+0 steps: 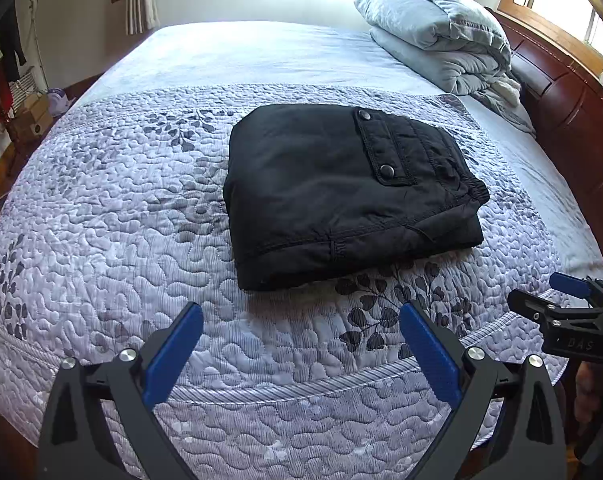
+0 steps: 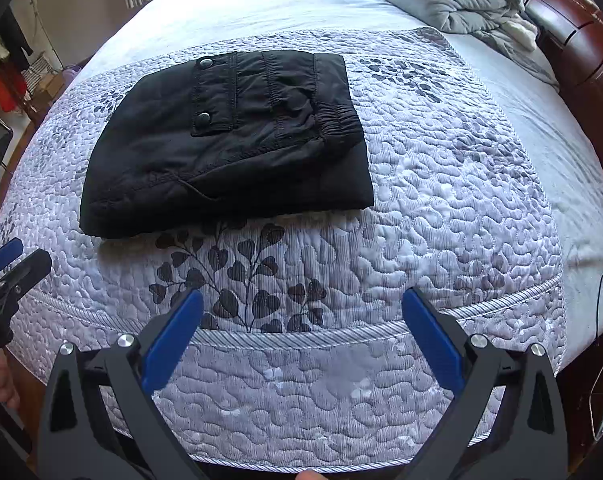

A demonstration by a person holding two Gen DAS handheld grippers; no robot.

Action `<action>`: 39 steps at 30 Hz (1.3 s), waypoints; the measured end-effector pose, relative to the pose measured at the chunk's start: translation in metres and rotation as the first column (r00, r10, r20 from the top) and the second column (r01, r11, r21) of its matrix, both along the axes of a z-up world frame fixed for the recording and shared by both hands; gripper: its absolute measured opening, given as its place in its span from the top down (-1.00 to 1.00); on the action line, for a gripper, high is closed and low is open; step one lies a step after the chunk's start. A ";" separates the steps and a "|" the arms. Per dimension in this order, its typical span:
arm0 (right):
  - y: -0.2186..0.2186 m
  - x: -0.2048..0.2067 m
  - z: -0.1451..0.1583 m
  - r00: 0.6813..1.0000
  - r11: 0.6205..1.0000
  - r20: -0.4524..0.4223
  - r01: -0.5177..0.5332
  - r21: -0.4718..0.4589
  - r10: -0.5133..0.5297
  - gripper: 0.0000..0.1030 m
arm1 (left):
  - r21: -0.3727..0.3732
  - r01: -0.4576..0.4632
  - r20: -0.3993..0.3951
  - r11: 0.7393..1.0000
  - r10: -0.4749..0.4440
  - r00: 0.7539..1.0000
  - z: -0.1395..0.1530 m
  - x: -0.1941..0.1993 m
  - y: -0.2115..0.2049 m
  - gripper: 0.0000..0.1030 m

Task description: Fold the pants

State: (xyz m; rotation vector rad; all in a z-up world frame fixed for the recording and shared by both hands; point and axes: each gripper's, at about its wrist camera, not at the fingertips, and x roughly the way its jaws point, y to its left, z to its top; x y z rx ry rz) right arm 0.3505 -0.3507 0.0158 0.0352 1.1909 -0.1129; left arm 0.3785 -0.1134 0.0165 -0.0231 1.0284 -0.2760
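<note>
Black pants (image 1: 341, 192) lie folded into a compact rectangle on the quilted bedspread, a snap-button pocket flap and the elastic waistband on top; they also show in the right wrist view (image 2: 229, 144). My left gripper (image 1: 301, 320) is open and empty, held back from the near edge of the pants. My right gripper (image 2: 301, 308) is open and empty, further back and to the right of the pants. The right gripper shows at the right edge of the left wrist view (image 1: 573, 312), and the left gripper shows at the left edge of the right wrist view (image 2: 5, 272).
The lilac quilt with a leaf print (image 1: 141, 240) covers the near half of the bed. A folded grey comforter and pillow (image 1: 441, 36) lie at the far right by the dark wooden headboard (image 1: 561, 92). Clothes and boxes (image 1: 25, 116) stand on the floor at left.
</note>
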 end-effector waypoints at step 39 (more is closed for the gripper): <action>-0.006 0.006 -0.008 1.000 1.000 -0.014 0.010 -0.015 -0.010 -0.93 | -0.011 0.022 -0.018 1.000 -0.022 1.000 -0.003 0.008 0.001 -0.93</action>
